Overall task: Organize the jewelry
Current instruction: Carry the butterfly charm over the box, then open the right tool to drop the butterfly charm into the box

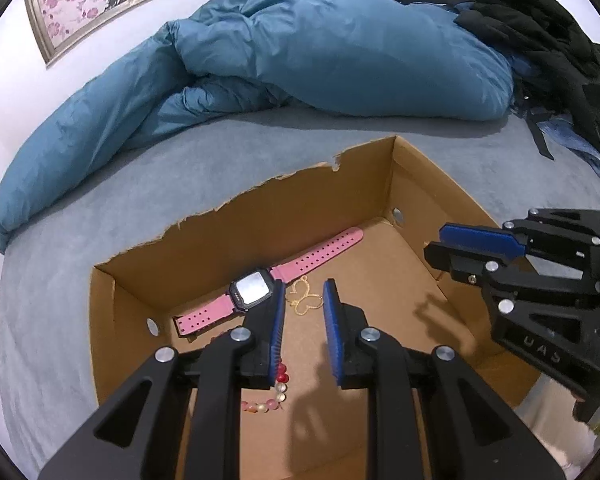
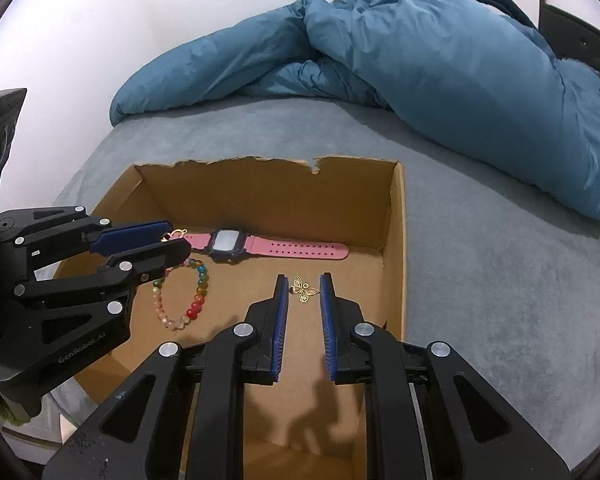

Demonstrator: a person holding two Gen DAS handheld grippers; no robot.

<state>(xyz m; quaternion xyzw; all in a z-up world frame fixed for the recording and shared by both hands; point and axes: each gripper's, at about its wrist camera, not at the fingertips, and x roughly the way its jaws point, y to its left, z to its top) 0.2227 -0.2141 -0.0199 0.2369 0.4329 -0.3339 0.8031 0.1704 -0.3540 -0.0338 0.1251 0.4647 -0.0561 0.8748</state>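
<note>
Jewelry lies in the cardboard box (image 2: 396, 240); left gripper (image 1: 303, 300) and right gripper (image 2: 304, 294) both released

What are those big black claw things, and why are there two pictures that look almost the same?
They are two grabbing tools, each held in a person's hand, with a camera looking along its fingers. One picture comes from the left gripper, the other from the right gripper. Both are open and hold nothing. They reach into a cardboard box sitting on a bed with a blue duvet. In the box lie a pink watch, a colourful bead bracelet and a little gold butterfly charm.
</note>
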